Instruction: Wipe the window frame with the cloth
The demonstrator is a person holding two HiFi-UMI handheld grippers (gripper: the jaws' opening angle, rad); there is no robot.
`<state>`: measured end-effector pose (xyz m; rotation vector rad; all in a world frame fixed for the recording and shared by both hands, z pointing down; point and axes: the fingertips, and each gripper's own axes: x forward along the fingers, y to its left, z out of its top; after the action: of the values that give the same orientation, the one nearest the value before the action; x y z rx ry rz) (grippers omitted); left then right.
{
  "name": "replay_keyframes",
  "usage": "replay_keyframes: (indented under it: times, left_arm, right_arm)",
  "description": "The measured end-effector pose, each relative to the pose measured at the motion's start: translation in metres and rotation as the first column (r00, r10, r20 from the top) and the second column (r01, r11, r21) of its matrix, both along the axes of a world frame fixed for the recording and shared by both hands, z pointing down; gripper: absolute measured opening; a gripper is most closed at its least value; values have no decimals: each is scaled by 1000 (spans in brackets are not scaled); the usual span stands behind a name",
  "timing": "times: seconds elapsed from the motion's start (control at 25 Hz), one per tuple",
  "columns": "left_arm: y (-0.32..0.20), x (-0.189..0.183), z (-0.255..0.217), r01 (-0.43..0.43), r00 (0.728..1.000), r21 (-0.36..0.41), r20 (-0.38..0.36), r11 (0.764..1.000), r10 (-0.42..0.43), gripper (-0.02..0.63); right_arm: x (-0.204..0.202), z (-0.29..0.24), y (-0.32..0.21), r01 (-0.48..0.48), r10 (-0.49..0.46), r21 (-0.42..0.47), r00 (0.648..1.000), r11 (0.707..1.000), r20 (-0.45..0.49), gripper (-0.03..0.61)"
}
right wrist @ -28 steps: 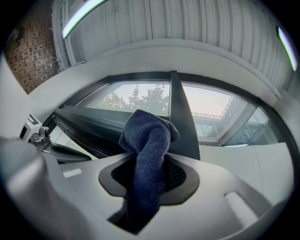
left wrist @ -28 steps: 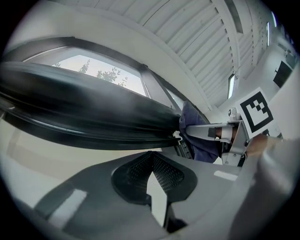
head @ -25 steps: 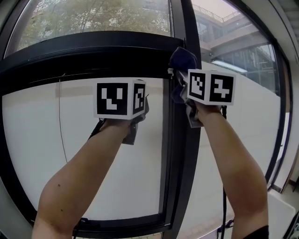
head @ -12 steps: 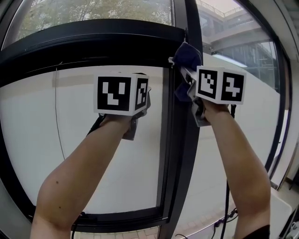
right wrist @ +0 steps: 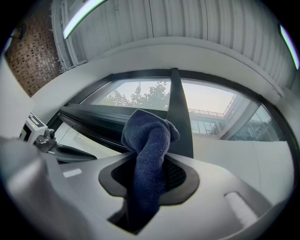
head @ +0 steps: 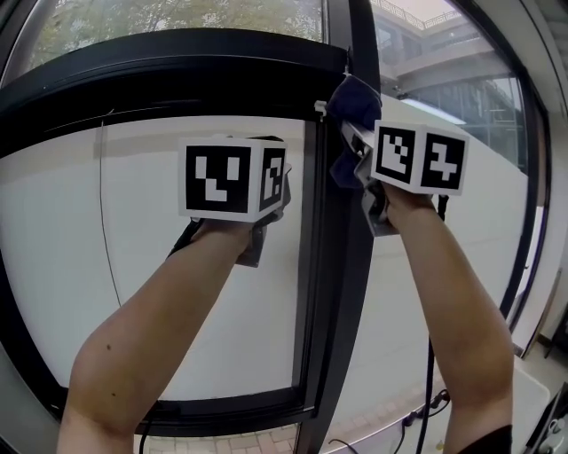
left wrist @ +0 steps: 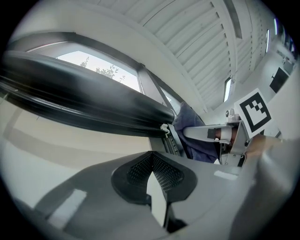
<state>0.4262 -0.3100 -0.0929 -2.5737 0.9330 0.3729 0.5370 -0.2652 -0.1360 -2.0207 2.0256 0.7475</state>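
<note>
Cloth point(right wrist: 149, 140), dark blue and bunched, is gripped between the jaws of the right gripper point(right wrist: 151, 177). Its free end stands up past the tips and lies against the black upright bar of the window frame point(head: 344, 284), close to where the upper crossbar point(head: 177, 75) meets that bar. Left of the upright, the left gripper point(left wrist: 152, 160) hangs in front of the pale pane point(head: 133, 230), its jaws clenched tip to tip with nothing between them. Two bare forearms point(head: 151, 337) reach up from the near edge. Trees point(head: 177, 18) show through the glass above the crossbar
</note>
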Motion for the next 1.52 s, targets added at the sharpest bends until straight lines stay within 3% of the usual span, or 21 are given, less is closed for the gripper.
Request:
replay_keyframes:
  times: [0.44, 0.6, 0.8, 1.08, 1.32, 1.52]
  left_arm:
    - [10, -15, 23, 10, 1000, 25, 17, 1000, -10, -6]
    - [16, -15, 43, -60, 998, -44, -4, 997, 60, -6]
    - [31, -12, 67, -84, 996, -20, 30, 996, 84, -6]
    - [12, -17, 121, -68, 997, -107, 20, 992, 71, -6]
    - [-14, -13, 169, -18, 997, -184, 73, 983, 32, -6]
    - [-10, -15, 199, -54, 996, -216, 64, 975, 70, -6]
  right_arm:
    - [-14, 29, -18, -15, 13, -41, 999, 999, -52, 126]
    - [-14, 54, -20, 21, -23, -68, 999, 997, -23, 126]
    - [-11, 87, -20, 22, -24, -85, 999, 996, -23, 126]
    - [-13, 135, -21, 12, -16, -115, 999, 993, -30, 126]
    - [-11, 161, -25, 13, -16, -136, 1000, 991, -19, 126]
    - [-10, 190, -25, 21, -22, -152, 1000, 988, -4, 126]
